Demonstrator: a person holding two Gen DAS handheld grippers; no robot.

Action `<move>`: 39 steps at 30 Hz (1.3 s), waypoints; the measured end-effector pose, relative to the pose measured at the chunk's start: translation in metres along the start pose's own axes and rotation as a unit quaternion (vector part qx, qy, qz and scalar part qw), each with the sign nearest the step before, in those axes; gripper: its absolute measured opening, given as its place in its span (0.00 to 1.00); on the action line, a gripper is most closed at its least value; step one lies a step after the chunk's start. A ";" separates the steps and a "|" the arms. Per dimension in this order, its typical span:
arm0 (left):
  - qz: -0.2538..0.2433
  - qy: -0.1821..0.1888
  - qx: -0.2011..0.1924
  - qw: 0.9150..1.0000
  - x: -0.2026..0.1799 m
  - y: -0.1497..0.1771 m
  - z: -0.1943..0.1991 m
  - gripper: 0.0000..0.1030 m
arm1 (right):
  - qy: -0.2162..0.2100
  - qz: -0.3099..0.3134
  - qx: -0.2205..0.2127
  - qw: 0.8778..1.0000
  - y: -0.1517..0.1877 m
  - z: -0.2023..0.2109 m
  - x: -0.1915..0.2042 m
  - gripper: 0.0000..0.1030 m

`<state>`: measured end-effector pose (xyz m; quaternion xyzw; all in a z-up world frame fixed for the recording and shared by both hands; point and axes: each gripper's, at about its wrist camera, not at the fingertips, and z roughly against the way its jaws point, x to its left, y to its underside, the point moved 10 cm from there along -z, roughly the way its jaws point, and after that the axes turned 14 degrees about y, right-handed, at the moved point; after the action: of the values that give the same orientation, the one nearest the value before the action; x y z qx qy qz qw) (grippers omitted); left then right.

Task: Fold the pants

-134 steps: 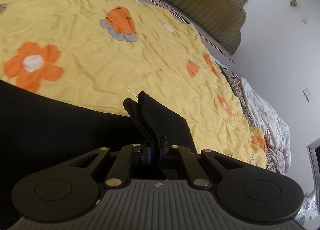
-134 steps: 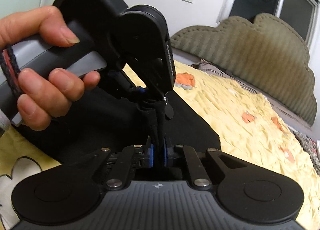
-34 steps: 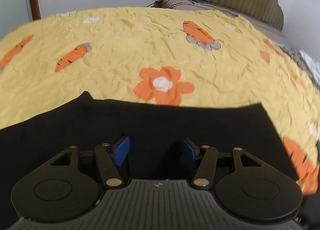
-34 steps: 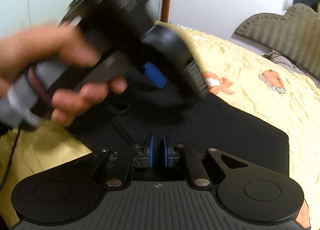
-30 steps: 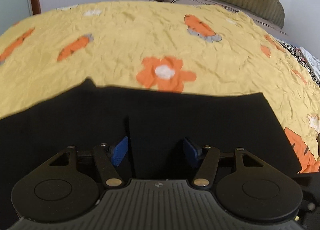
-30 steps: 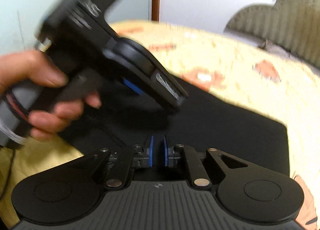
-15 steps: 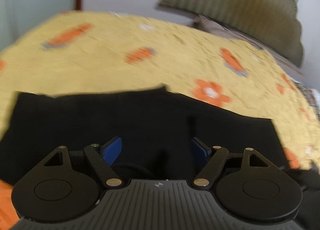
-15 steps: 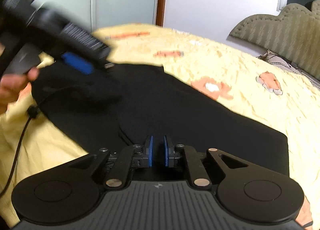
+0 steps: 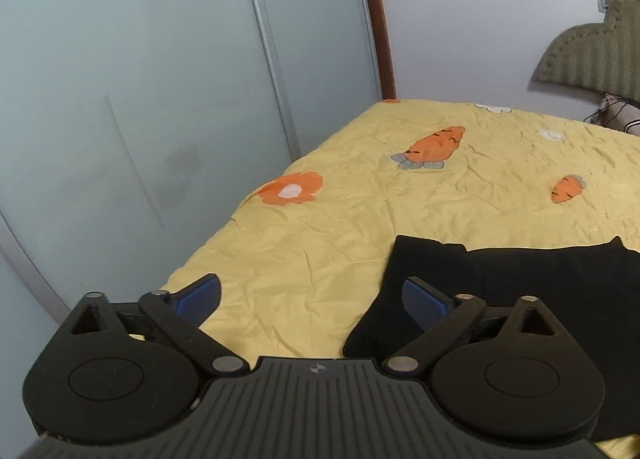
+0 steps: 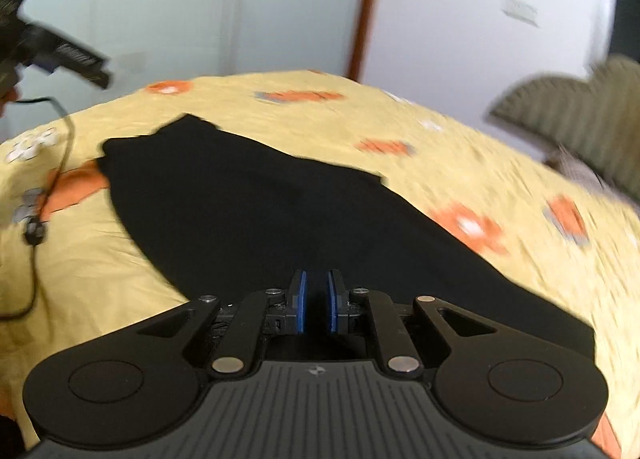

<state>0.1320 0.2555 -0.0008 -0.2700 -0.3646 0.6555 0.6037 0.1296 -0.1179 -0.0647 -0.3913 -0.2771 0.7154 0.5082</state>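
The black pants [image 10: 280,211] lie flat and folded on the yellow bedsheet [image 10: 400,115]. In the left wrist view their left end [image 9: 520,279] fills the lower right. My left gripper [image 9: 312,295] is wide open and empty, held above the sheet at the pants' left edge; its right blue pad [image 9: 424,299] is over the black cloth. My right gripper [image 10: 316,307] has its blue pads nearly together with a narrow gap and nothing between them, low over the near edge of the pants. The left gripper's body [image 10: 48,43] shows blurred at the far left.
The bed's left edge [image 9: 224,231] drops off toward pale sliding wardrobe doors [image 9: 160,99]. A green padded headboard [image 9: 600,55] is at the far right. A black cable [image 10: 36,195] trails across the sheet at the left of the right wrist view.
My left gripper has let go of the pants, opened and swung left off the cloth toward the bed's edge. My right gripper has released the fabric and pulled back; the pants now lie flat.
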 end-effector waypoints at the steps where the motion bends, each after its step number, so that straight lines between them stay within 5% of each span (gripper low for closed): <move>1: -0.009 0.013 0.005 1.000 -0.007 0.002 0.001 0.98 | -0.003 0.008 -0.009 1.000 -0.002 0.005 0.008 0.11; 6: -0.052 0.132 0.047 0.989 -0.059 0.025 -0.002 0.98 | -0.009 0.018 -0.011 1.000 -0.005 0.003 0.025 0.11; 9: -0.033 0.199 0.079 0.976 -0.081 0.035 -0.011 0.97 | -0.001 0.010 -0.013 1.000 -0.004 0.007 0.021 0.11; 14: 0.023 0.226 0.094 0.969 -0.083 0.040 -0.029 0.95 | 0.003 -0.005 -0.010 1.000 -0.002 0.006 0.013 0.13; 15: 0.032 0.223 0.091 0.970 -0.078 0.040 -0.030 0.95 | 0.000 -0.007 -0.009 1.000 -0.001 0.005 0.012 0.20; 19: 0.080 0.187 0.103 0.974 -0.056 0.041 -0.038 0.94 | -0.018 -0.001 -0.020 1.000 -0.005 0.008 0.019 0.47; 23: 0.109 0.143 0.124 0.976 -0.023 0.047 -0.039 0.94 | -0.030 0.074 -0.059 0.995 -0.019 0.012 0.054 0.47; 31: 0.144 0.109 0.145 0.973 0.023 0.050 -0.031 0.95 | -0.060 0.220 -0.128 0.965 -0.038 0.007 0.144 0.47; 35: 0.151 -0.021 0.099 0.983 0.066 0.036 -0.014 0.96 | -0.062 0.262 -0.147 0.952 -0.047 -0.003 0.176 0.47; 39: 0.155 -0.160 0.041 0.974 0.117 0.014 0.016 0.98 | -0.060 0.302 -0.153 0.939 -0.044 -0.019 0.203 0.47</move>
<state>0.0961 0.3685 0.0077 -0.1899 -0.3824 0.7905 0.4391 0.1324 0.0881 -0.0967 -0.4855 -0.2821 0.8066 0.1848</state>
